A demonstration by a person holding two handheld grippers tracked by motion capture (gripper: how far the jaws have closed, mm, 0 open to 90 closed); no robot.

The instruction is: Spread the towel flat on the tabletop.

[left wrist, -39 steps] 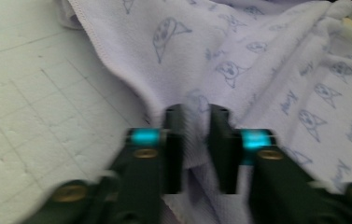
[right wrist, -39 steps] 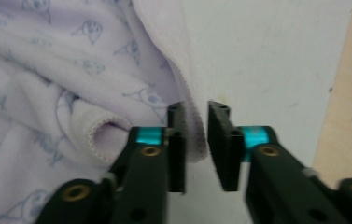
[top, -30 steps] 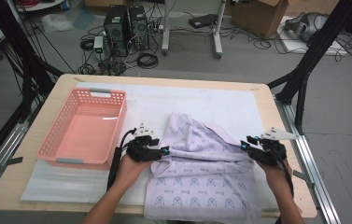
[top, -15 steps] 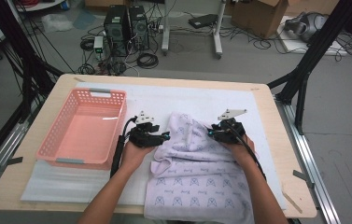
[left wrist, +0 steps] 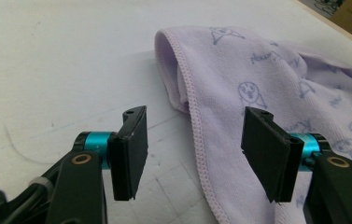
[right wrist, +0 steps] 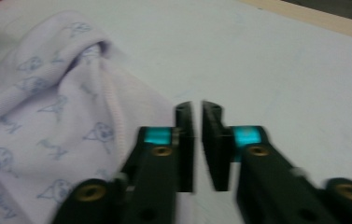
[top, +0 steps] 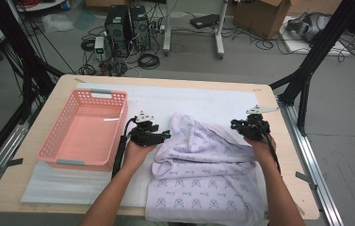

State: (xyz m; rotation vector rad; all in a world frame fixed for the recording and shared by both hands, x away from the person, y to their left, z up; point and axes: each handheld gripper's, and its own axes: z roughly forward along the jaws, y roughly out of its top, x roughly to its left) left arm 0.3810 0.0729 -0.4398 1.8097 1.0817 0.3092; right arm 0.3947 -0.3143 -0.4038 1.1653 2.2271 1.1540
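Where your forearms come in at the near edge of the worktop (top: 34, 188), the lilac towel (top: 208, 188) spills over that edge, so its nearest hem is cut off from the high view. It lies rumpled on the white foam sheet (top: 222, 101), its far part bunched into folds between your two hands; what sits under those folds is hidden.

Your left gripper (top: 165, 135) rests just beside the towel's left border, fingers (left wrist: 129, 151) spread apart with the stitched hem running between them but not pinched; those fingers have just been opening a little. In the left gripper view the cloth passes out of sight behind the right-hand finger.

Your right gripper (top: 236, 126) sits at the towel's right side. Its own view is blurred, yet you can make out its fingers (right wrist: 185, 147) drawn nearly together with a thin gap and nothing between them, over bare foam just beside the cloth. They have just been closing.

Farther left stands the pink basket (top: 92, 94), well apart from the towel.
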